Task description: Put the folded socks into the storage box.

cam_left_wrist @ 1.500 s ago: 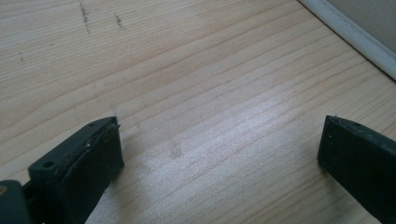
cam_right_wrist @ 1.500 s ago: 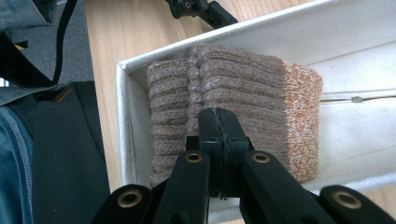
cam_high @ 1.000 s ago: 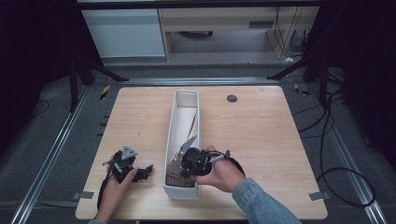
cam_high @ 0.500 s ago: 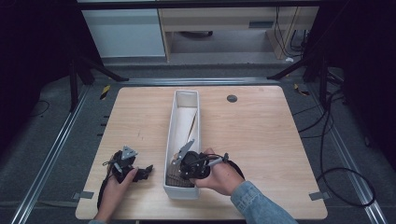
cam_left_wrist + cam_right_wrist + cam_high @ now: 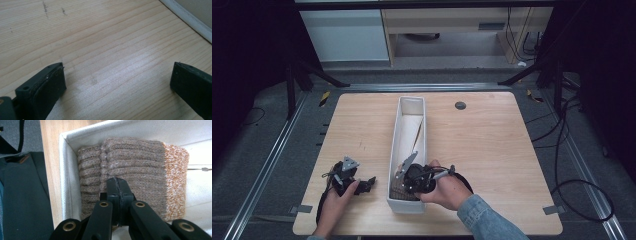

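Inside the white bin (image 5: 65, 170), right gripper (image 5: 117, 185) sits closed over knitted sock (image 5: 140, 165) — left gripper (image 5: 117, 82) open.

Lab, dark frame rails (image 5: 259, 172), trailing cables (image 5: 579, 192)

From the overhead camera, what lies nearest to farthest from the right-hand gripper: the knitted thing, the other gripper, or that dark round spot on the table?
1. Knitted sock: under the right gripper, in the tray's near end.
2. Left gripper: across the tray, near-left.
3. Dark round spot: far side, right of the tray.
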`<state>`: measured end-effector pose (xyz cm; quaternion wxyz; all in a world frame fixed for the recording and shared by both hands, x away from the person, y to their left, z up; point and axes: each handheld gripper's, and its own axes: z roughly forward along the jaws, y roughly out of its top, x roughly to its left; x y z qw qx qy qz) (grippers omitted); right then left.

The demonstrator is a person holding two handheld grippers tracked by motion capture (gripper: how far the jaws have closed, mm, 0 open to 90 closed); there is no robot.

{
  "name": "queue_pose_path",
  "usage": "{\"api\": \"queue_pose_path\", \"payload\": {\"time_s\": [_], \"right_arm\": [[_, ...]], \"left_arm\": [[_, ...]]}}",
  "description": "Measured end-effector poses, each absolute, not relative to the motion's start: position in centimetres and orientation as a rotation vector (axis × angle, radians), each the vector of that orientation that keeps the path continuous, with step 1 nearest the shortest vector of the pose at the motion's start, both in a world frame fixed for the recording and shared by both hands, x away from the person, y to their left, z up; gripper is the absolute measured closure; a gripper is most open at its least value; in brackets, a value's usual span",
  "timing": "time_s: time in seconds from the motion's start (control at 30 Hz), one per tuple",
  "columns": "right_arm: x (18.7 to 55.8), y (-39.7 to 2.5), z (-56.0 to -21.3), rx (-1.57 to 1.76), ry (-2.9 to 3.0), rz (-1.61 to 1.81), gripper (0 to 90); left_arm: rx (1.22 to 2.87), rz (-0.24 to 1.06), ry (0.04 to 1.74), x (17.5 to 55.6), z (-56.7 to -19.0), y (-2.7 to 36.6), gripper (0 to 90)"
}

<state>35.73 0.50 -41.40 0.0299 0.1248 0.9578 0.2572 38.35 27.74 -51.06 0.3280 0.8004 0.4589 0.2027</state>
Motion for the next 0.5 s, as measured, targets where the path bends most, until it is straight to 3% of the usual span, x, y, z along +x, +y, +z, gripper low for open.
{"api": "queue_pose_path", "payload": {"time_s": [0.5], "right_arm": [[35.83,0.43,-41.53,0.372,2.956,0.794,90.0]], "left_arm": [[2.092,0.531,1.204,38.35,-51.07,27.73,0.0]]}}
